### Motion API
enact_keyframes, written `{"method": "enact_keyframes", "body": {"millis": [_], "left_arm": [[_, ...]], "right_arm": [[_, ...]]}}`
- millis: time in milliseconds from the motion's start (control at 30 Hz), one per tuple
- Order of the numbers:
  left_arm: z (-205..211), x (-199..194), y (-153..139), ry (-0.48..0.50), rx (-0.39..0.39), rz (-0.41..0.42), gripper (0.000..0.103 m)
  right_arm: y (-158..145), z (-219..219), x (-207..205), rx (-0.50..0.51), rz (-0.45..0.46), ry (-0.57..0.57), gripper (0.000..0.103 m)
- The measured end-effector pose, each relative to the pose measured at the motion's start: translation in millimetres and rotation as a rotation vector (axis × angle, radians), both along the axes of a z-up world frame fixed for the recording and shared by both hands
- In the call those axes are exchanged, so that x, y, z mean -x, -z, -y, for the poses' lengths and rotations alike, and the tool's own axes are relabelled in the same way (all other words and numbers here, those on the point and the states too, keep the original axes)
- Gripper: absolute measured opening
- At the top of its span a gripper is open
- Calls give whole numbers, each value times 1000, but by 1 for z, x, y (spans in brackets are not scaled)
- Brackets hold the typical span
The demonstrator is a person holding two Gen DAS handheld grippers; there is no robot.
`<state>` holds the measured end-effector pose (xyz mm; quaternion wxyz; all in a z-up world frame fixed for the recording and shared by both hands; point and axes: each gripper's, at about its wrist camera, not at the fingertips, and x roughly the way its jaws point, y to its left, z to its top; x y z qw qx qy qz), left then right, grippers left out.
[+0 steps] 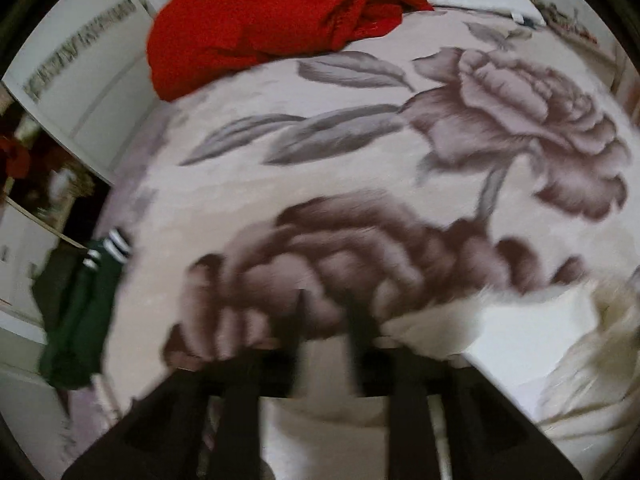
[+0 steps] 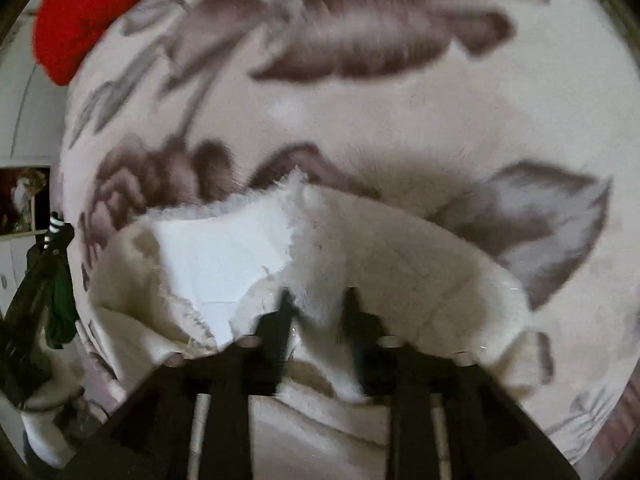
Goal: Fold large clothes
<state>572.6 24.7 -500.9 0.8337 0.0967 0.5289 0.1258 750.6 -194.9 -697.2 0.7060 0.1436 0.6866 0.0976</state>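
Observation:
A white fleece garment (image 2: pixel 400 248) lies bunched on the bed, its smooth white lining (image 2: pixel 224 256) turned up. My right gripper (image 2: pixel 319 304) points steeply down over it. Its fingers stand apart with a fold of fleece between them, and the pads do not visibly clamp it. In the left wrist view the same garment (image 1: pixel 532 344) shows at the lower right. My left gripper (image 1: pixel 326 316) hangs open over the floral blanket (image 1: pixel 360 160), just left of the fleece, with nothing between its fingers. Both views are blurred.
A crumpled red garment (image 1: pixel 256 20) sits at the far side of the bed and shows in the right wrist view's top left corner (image 2: pixel 88 12). A green garment with white stripes (image 1: pixel 84 312) hangs off the left bed edge. White furniture (image 1: pixel 80 80) stands beyond that edge.

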Motion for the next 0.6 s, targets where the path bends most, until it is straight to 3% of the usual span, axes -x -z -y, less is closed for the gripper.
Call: {"method": "enact_keyframes", "body": {"millis": [67, 100, 167, 233, 367, 467, 500, 533, 600], "left_arm": [[-2, 14, 4, -2, -60, 12, 96], [-2, 22, 5, -6, -88, 28, 96], [-4, 34, 12, -14, -152, 43, 96], [-5, 39, 22, -36, -222, 27, 96], [-10, 48, 32, -55, -271, 27, 96], [-12, 50, 32, -50, -286, 43, 96], [-11, 51, 31, -46, -294, 47, 96], [-11, 52, 30, -44, -296, 51, 96], [-13, 52, 25, -42, -289, 64, 96]], "right_arm": [[-23, -4, 13, -79, 56, 8, 36], [-28, -11, 19, -162, 59, -1, 37], [-12, -35, 24, -353, -43, -40, 37], [14, -62, 24, -424, -137, -46, 37], [78, -112, 18, -339, -276, -125, 37], [96, -125, 17, -281, -278, -144, 36], [93, -128, 17, -270, -247, -149, 31], [88, -129, 17, -247, -214, -151, 0], [69, -127, 15, -214, -127, -136, 0]]}}
